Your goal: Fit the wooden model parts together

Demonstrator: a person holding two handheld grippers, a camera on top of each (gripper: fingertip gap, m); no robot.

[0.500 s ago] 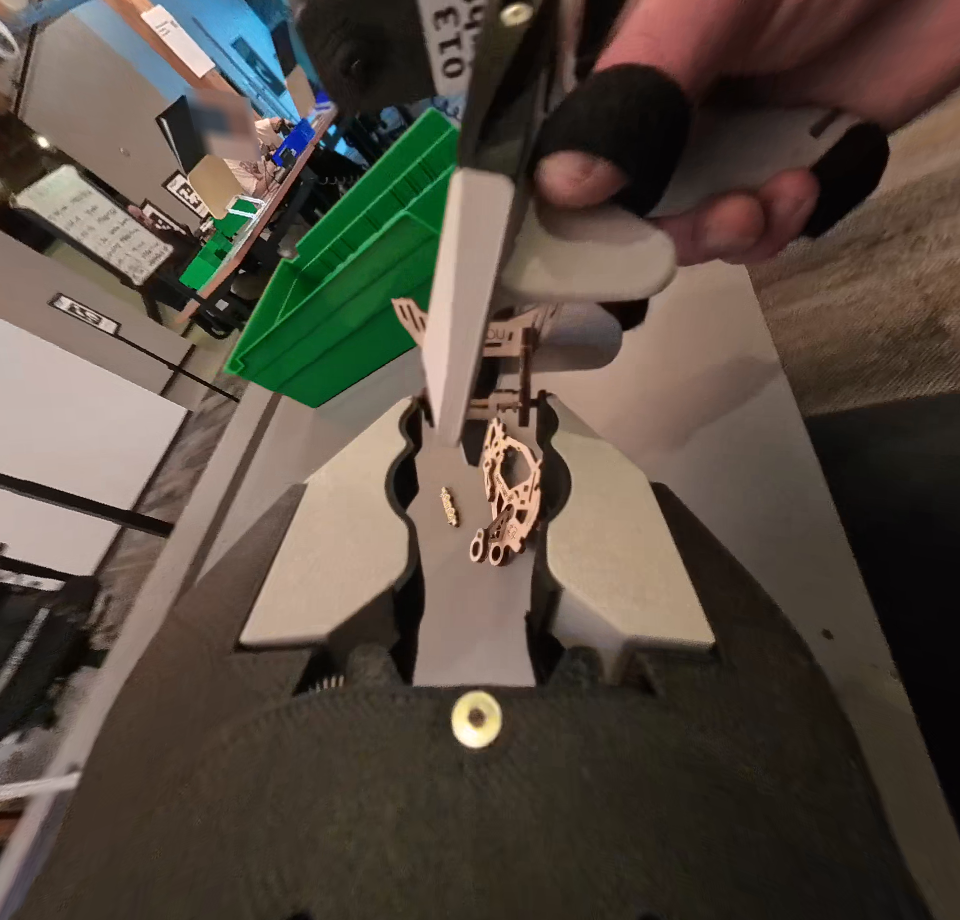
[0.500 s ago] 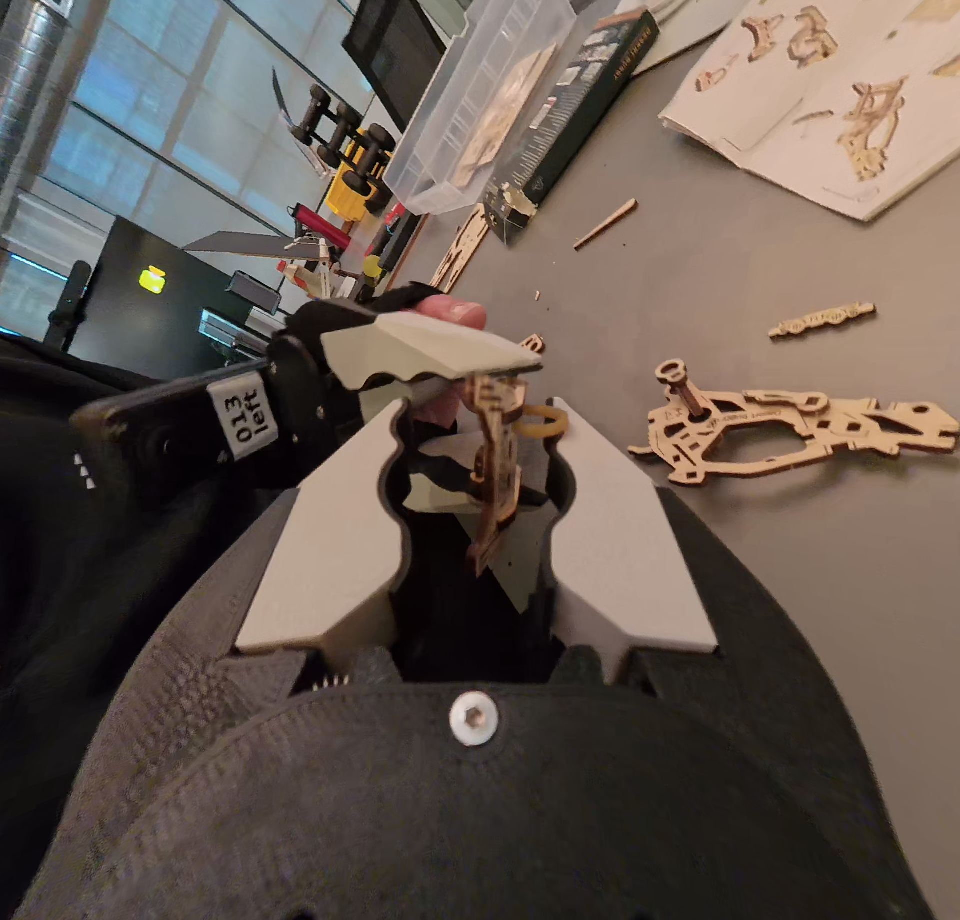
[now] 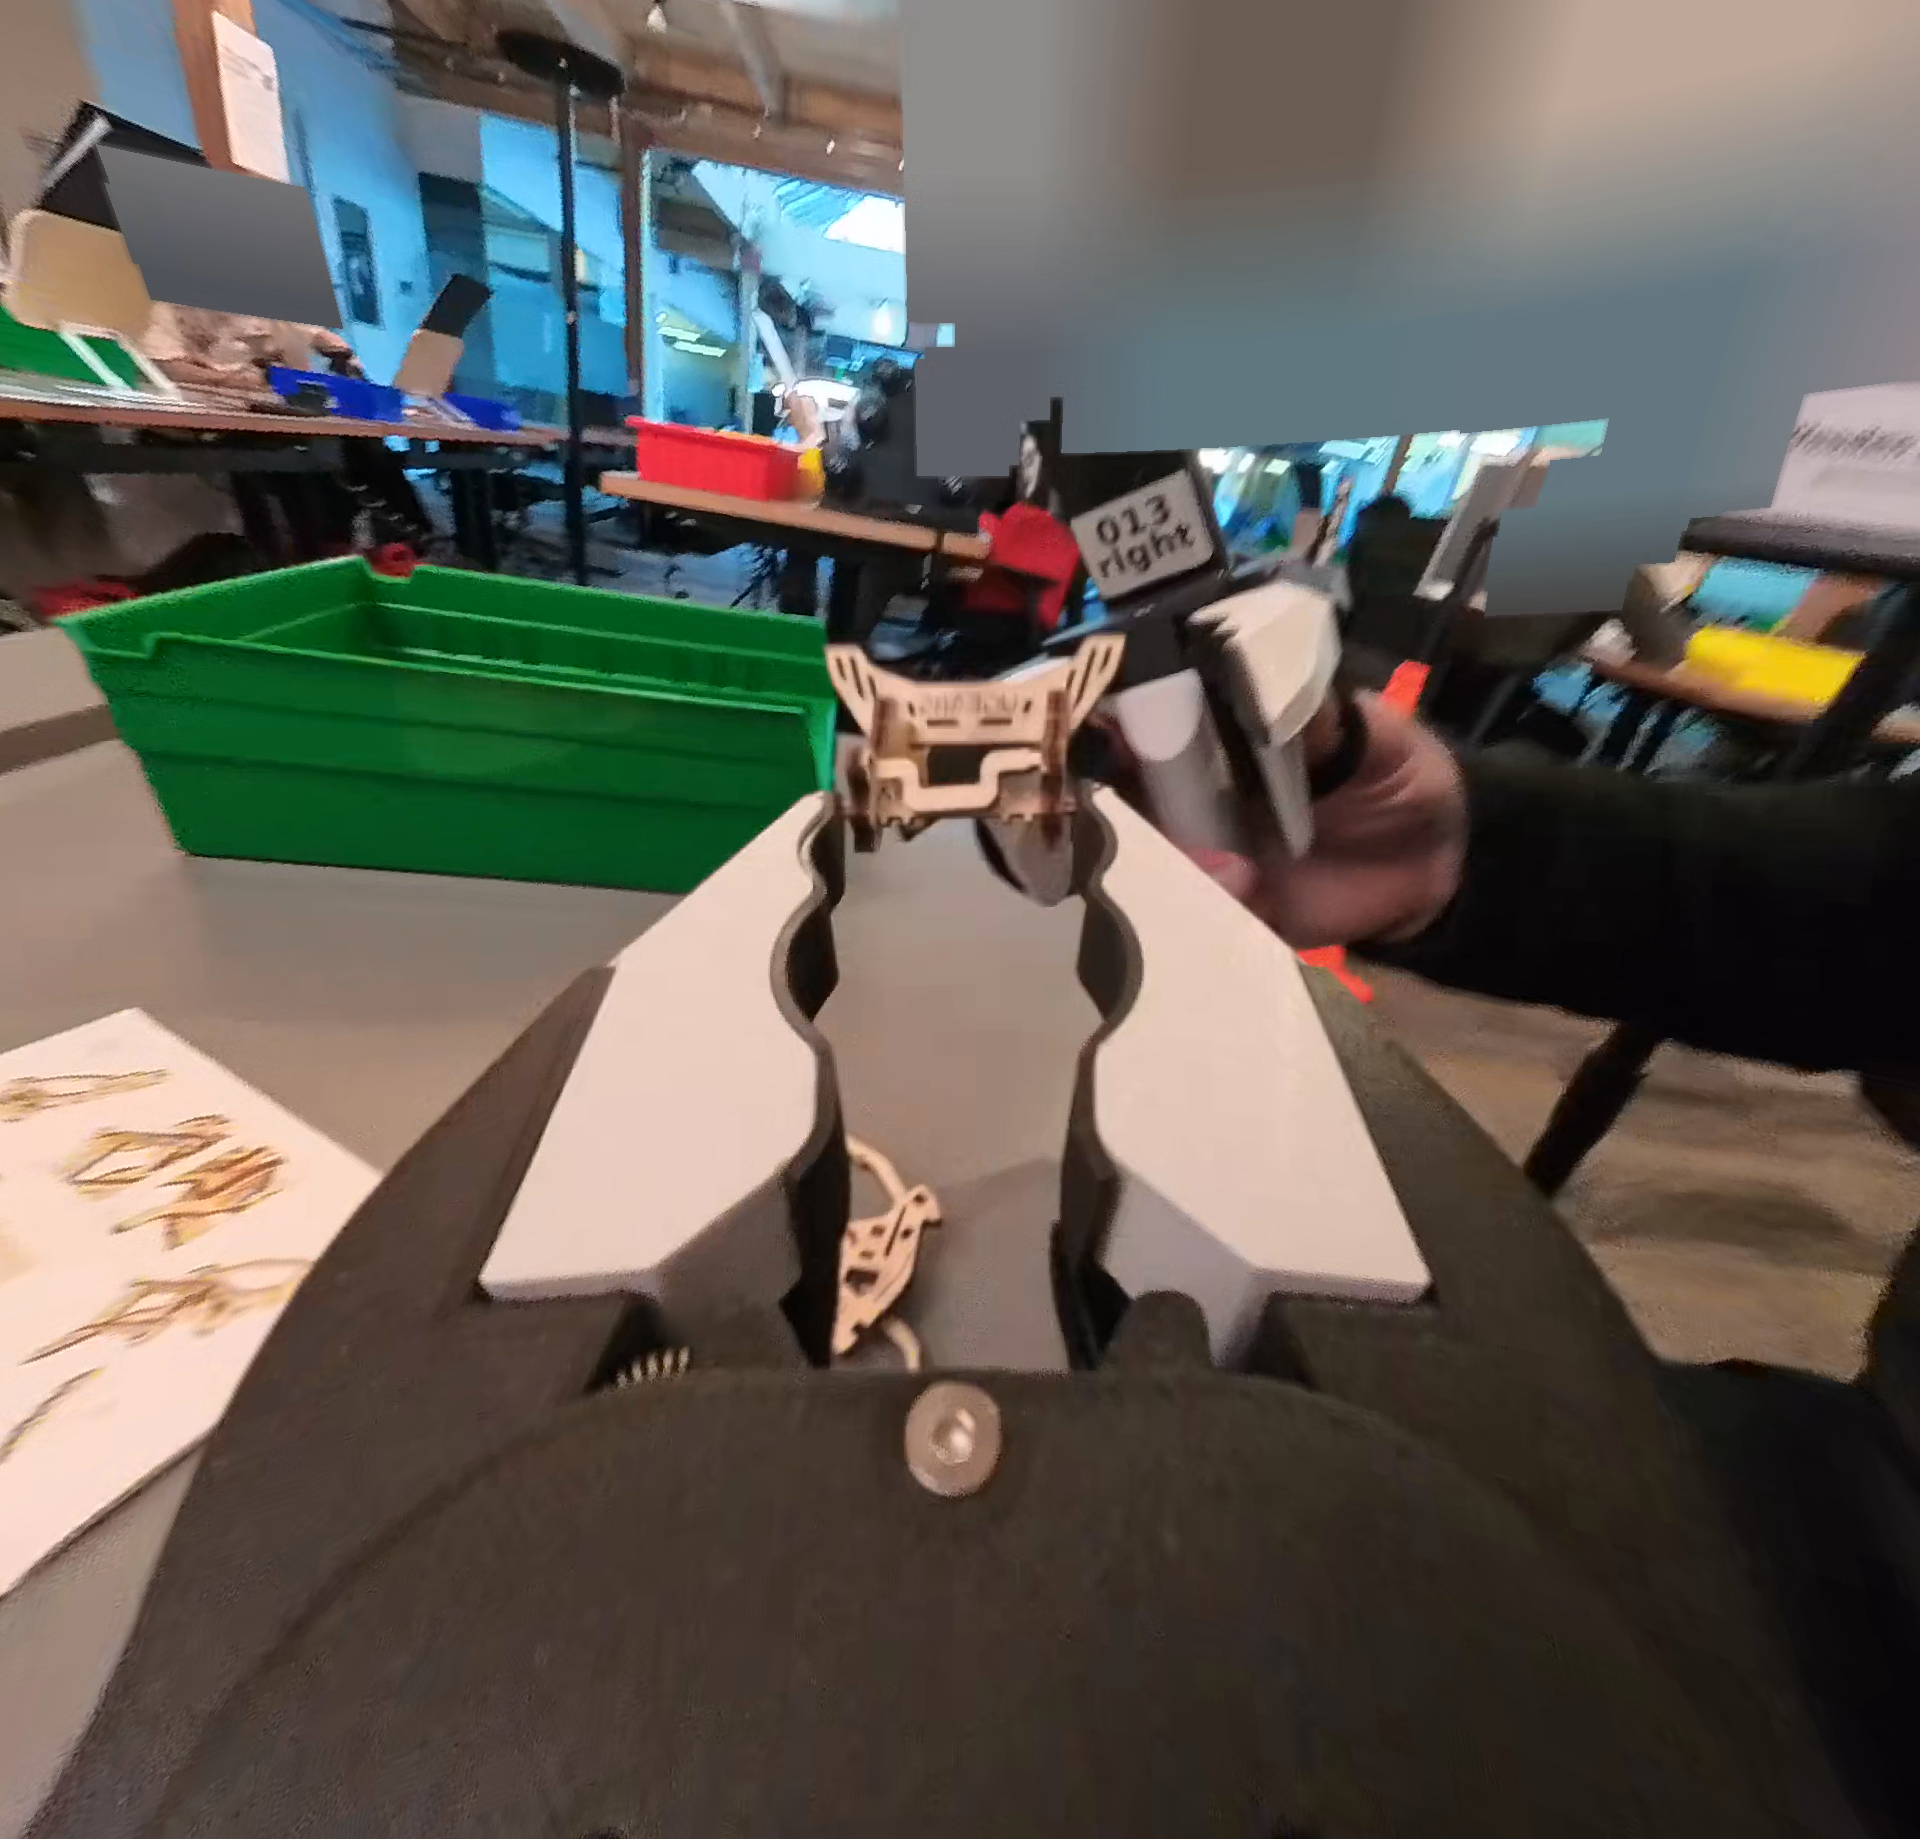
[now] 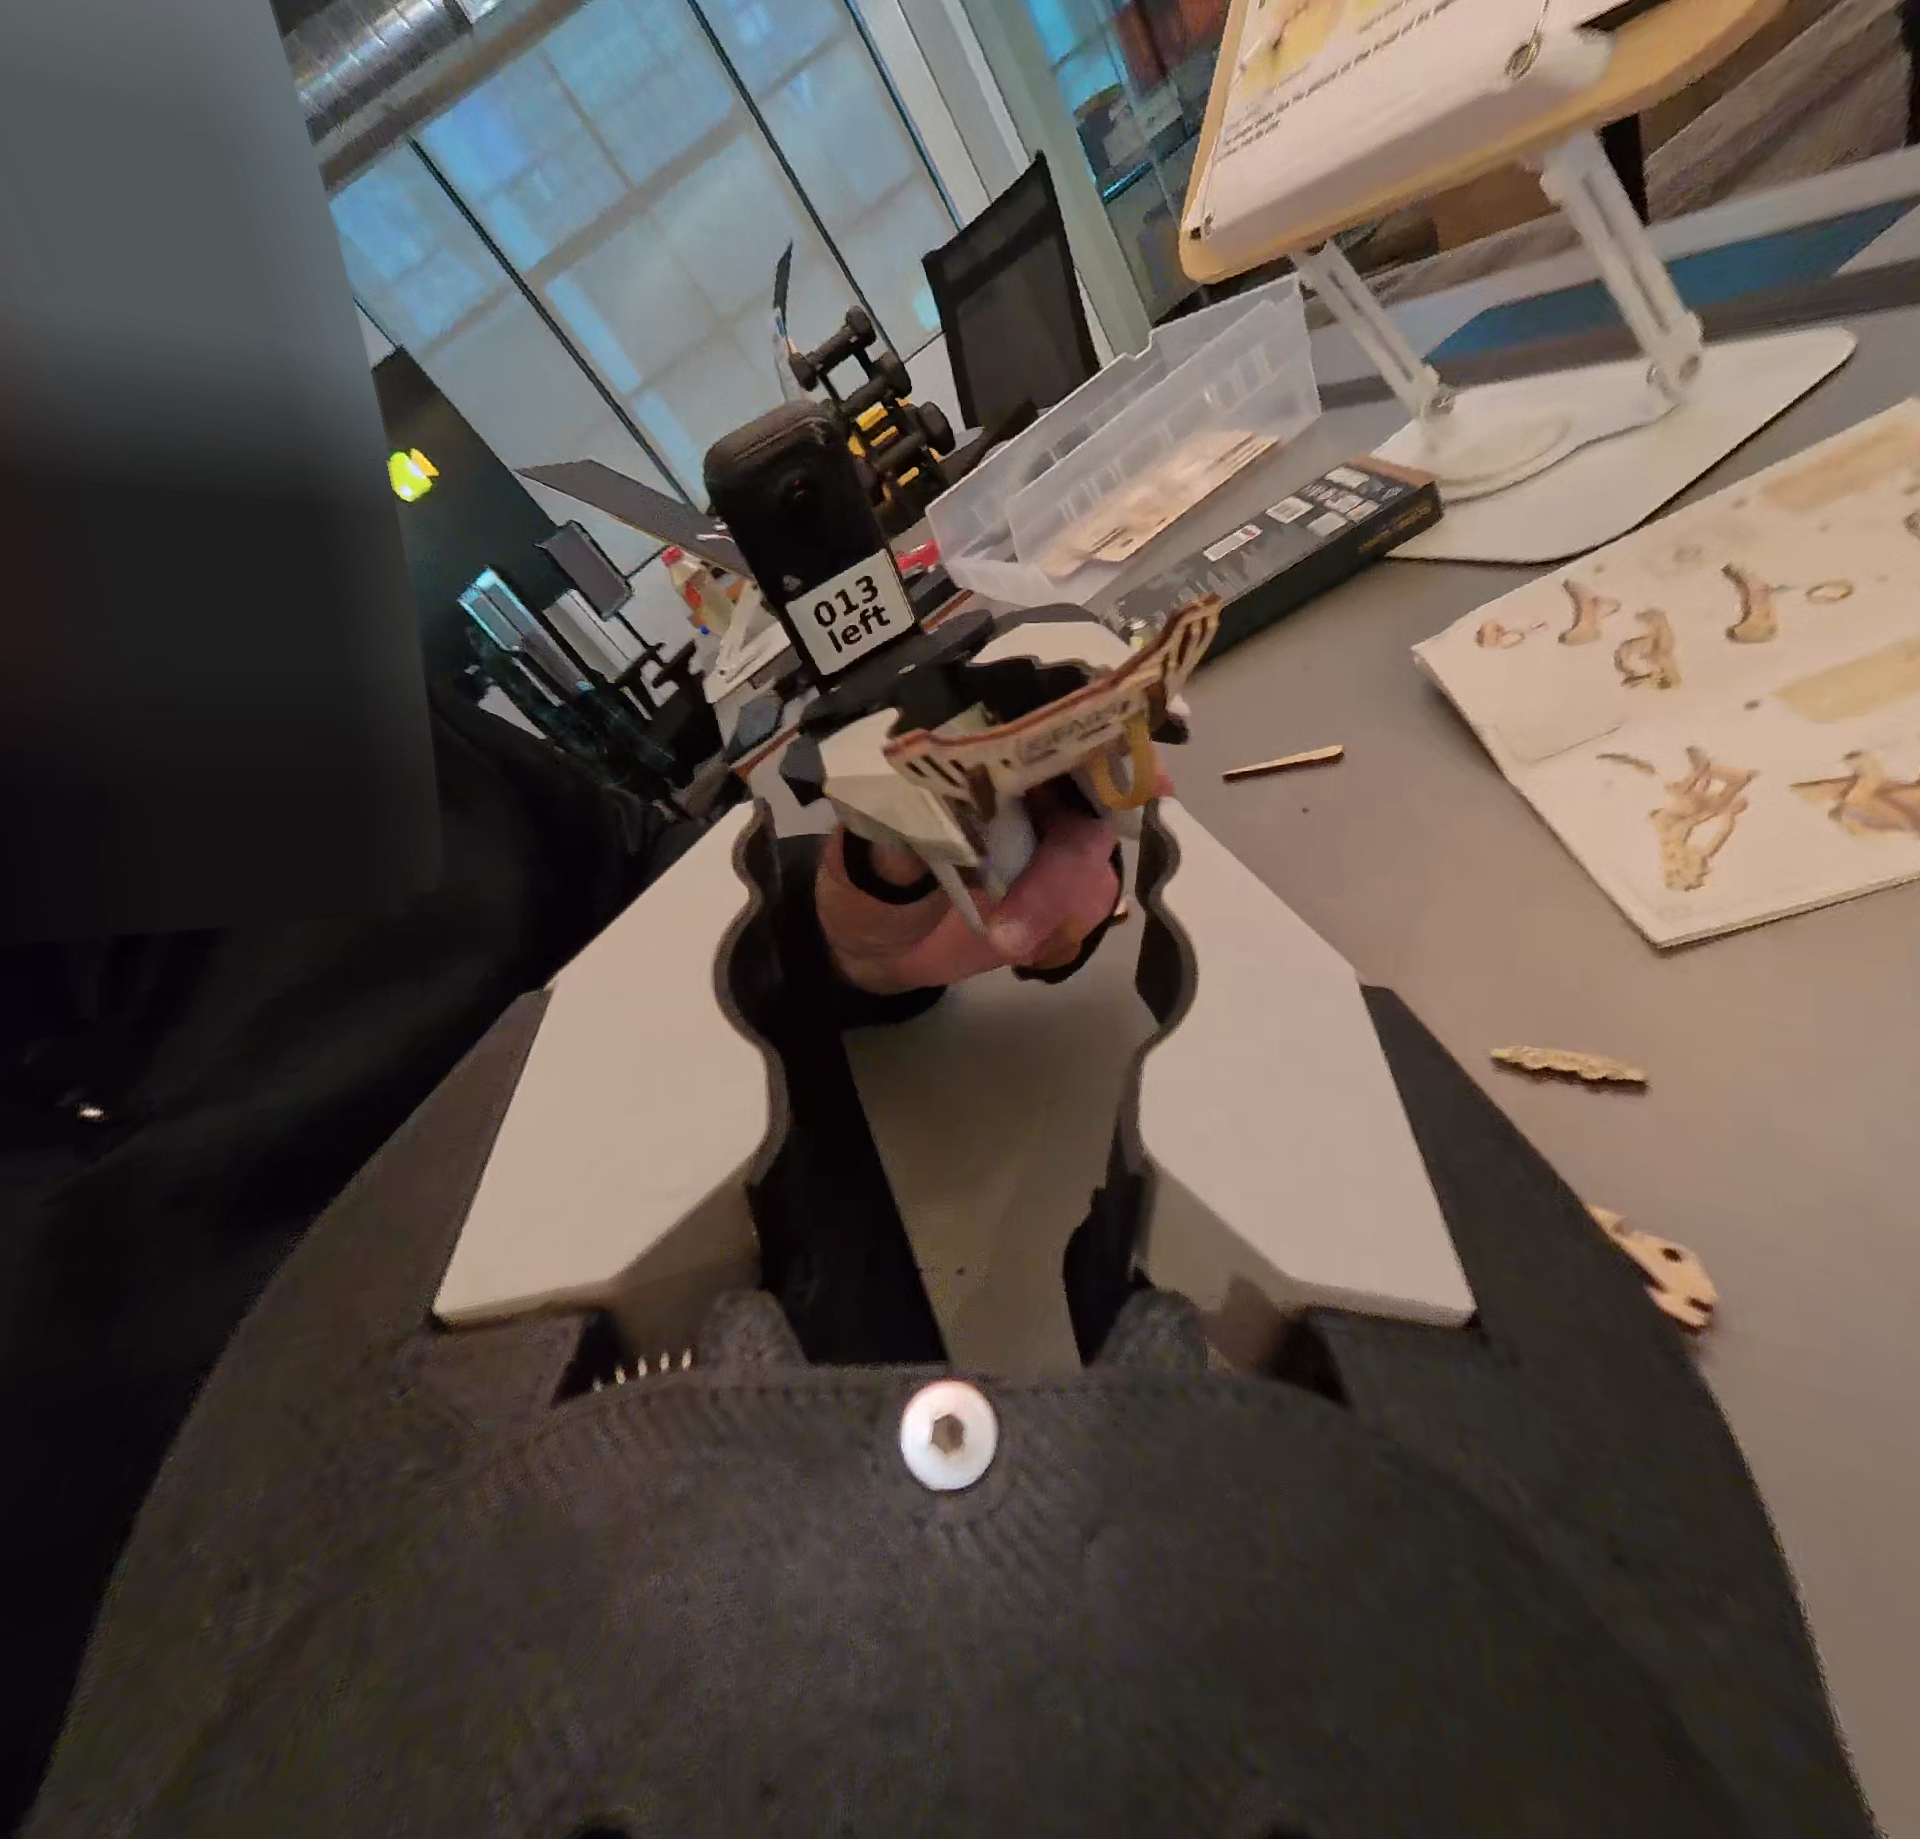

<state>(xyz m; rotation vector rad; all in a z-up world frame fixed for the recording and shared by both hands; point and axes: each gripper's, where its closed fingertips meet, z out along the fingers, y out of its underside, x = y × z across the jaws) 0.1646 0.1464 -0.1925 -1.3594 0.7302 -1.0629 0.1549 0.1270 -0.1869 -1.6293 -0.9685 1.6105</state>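
left tongs (image 3: pixel 956 813) clamp wooden model part (image 3: pixel 971 740); right tongs (image 4: pixel 951 833) empty, spread.

Pale laser-cut wooden model (image 3: pixel 961 750)

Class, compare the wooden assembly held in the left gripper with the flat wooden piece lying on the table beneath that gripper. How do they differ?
1. The wooden assembly is held off the table between the left gripper's fingers; the flat wooden piece lies loose on the grey table.
2. The wooden assembly is built up from several interlocked parts; the flat wooden piece looks like one thin cutout.
Both are pale wood with cut-out openings.
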